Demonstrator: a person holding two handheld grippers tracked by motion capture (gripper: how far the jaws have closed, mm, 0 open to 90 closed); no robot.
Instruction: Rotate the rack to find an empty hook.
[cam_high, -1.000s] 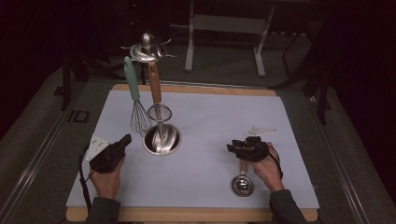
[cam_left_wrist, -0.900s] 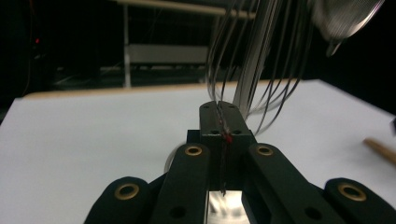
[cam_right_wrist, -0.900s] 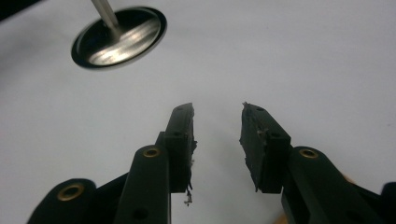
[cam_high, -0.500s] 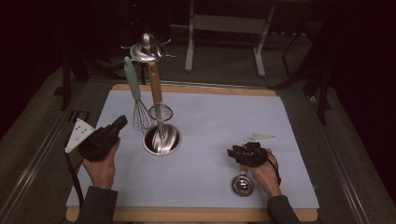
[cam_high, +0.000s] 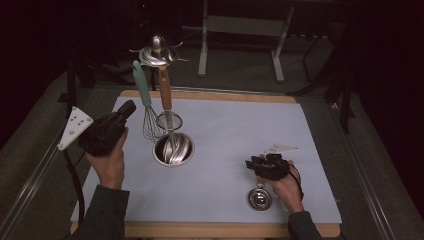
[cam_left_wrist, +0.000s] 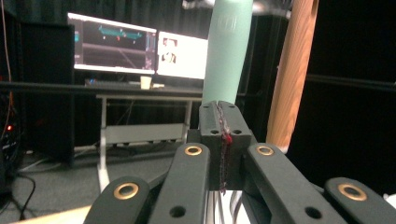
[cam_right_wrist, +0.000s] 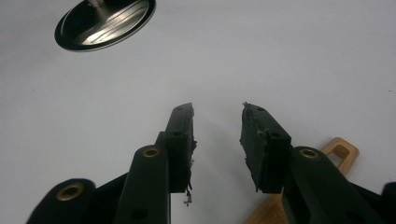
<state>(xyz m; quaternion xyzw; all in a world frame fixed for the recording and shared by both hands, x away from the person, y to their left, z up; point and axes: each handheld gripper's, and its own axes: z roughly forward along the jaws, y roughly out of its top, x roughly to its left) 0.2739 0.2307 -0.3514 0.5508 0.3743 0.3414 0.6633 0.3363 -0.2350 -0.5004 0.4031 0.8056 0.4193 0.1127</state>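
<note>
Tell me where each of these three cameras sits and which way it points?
High view: above the person's side, looking forward and down on the table; both forearms, the left gripper and right gripper show.
Left gripper view: rides the left gripper, facing level past its shut fingers at the whisk's green handle.
Right gripper view: rides the right gripper, looking down between open fingers at the table.
Shared: the utensil holder shows in the high and right gripper views.

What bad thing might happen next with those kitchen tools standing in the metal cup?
The left gripper, jaws shut and empty, is raised close to the whisk and the wooden-handled strainer; a bump might tip the metal cup. The right gripper hangs open over the mat beside a wooden-handled spoon; closing there might grab nothing.
</note>
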